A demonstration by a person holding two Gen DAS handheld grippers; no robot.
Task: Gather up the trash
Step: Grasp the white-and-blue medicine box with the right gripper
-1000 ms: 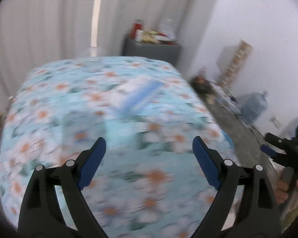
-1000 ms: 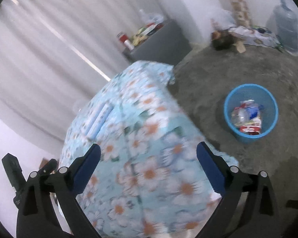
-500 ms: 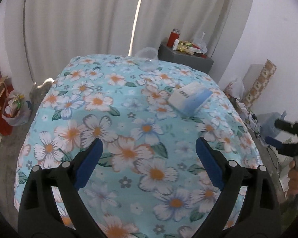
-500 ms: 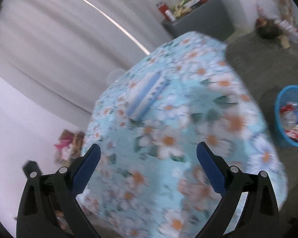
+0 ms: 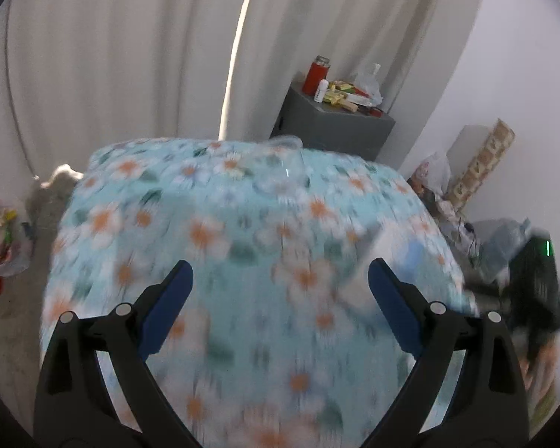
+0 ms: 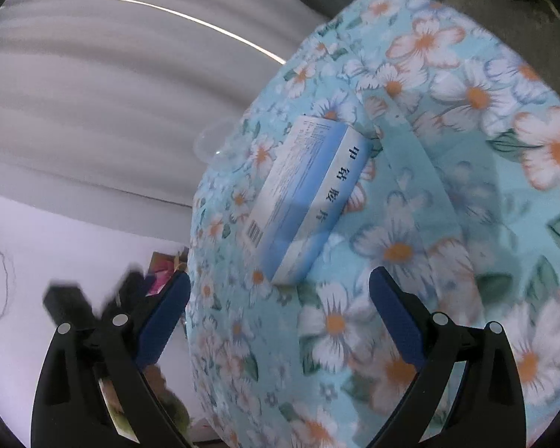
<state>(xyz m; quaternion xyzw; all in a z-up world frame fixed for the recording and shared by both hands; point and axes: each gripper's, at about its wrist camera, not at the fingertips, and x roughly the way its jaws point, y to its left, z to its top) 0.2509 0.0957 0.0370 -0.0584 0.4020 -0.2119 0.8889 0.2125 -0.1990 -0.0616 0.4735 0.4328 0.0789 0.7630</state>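
Observation:
A blue and white carton box (image 6: 306, 198) lies on the table with the light blue flowered cloth (image 6: 448, 224). In the left wrist view the box (image 5: 384, 257) is a blur at the table's right side. A clear plastic cup (image 5: 283, 164) stands near the table's far edge; it also shows in the right wrist view (image 6: 211, 143). My right gripper (image 6: 280, 310) is open and empty, just in front of the box. My left gripper (image 5: 280, 298) is open and empty above the cloth (image 5: 205, 261).
A grey cabinet (image 5: 332, 123) with a red flask and small items stands behind the table by the white curtain. Bags lie on the floor at the left (image 5: 3, 239). Clutter and a water jug (image 5: 504, 239) lie by the right wall.
The right gripper has swung over the table and come close to the box; the blue bin has left its view. The left gripper has moved forward, its view now blurred.

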